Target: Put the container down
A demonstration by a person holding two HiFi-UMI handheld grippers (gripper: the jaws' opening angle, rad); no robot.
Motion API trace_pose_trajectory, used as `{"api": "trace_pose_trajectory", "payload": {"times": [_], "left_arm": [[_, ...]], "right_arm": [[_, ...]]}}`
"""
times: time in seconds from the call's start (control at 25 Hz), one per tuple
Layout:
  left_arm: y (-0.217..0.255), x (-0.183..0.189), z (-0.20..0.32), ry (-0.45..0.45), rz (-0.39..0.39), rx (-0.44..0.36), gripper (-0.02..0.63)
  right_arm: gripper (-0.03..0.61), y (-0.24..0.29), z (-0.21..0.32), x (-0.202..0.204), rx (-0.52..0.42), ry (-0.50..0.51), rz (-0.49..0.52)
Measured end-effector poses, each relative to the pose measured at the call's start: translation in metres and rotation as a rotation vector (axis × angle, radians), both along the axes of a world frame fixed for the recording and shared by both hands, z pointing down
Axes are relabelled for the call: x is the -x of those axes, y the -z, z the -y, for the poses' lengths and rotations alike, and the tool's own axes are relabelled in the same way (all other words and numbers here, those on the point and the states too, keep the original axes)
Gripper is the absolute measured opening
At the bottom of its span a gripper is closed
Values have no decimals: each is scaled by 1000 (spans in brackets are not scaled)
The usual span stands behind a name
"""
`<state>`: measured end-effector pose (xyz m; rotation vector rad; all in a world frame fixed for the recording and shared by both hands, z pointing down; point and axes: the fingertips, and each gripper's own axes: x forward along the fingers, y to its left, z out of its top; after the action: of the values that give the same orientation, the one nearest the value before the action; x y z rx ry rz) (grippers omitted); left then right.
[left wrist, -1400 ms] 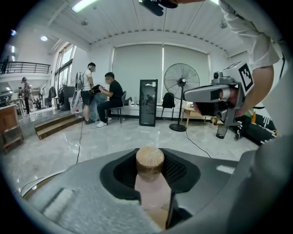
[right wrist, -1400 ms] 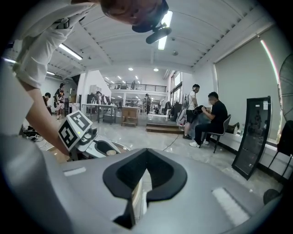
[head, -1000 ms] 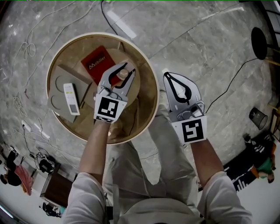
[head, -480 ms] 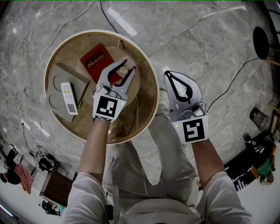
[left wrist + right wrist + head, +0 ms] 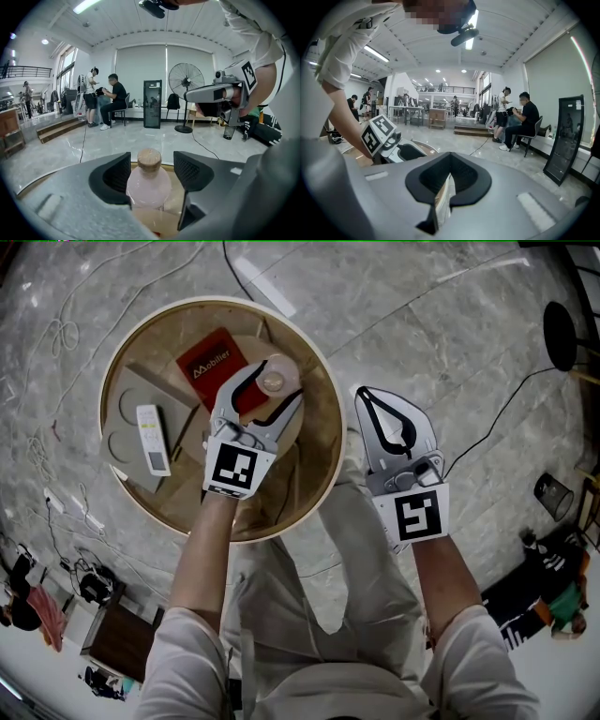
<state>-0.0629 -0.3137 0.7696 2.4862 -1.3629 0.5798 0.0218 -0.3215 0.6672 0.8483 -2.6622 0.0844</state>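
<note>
Now left gripper [image 5: 272, 390] jaws have just opened, pink bottle [image 5: 149, 183] standing loose between them on the round table [image 5: 319, 474]; right gripper [image 5: 362, 396] clenched shut just beside that table.

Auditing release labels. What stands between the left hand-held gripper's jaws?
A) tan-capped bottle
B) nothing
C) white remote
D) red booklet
A: the left gripper view shows the tan-capped bottle upright between the jaws of the left hand-held gripper, which have just been opening and stand wide. The white remote and red booklet lie aside on the round table.
</note>
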Motion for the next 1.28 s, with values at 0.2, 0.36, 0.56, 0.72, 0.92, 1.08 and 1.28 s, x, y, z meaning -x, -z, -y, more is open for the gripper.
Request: {"api": "trace_pose_trajectory", "payload": {"times": [0.2,0.36,0.56,0.72,0.92,1.08,1.28], "left_arm": [[29,12,-18,12,2,-11,293],[64,21,-33,-1,7,-27,291],[113,32,-58,-6,10,-42,287],[149,39,-82,-11,4,-61,281],[187,54,-111,4,-24,-76,272],[219,63,-138,-2,-30,-79,252],[256,75,-165,-2,-18,-97,223]], "right_arm": [[5,22,-5,3,-20,-14,11],[5,50,-13,8,-42,-28,27],[5,88,-34,12,-67,-44,34],[5,117,-59,13,-77,-65,35],[5,150,-90,16,-94,-98,26],[5,176,-119,20,-91,-126,29],[5,203,-149,20,-104,-137,-4]]}}
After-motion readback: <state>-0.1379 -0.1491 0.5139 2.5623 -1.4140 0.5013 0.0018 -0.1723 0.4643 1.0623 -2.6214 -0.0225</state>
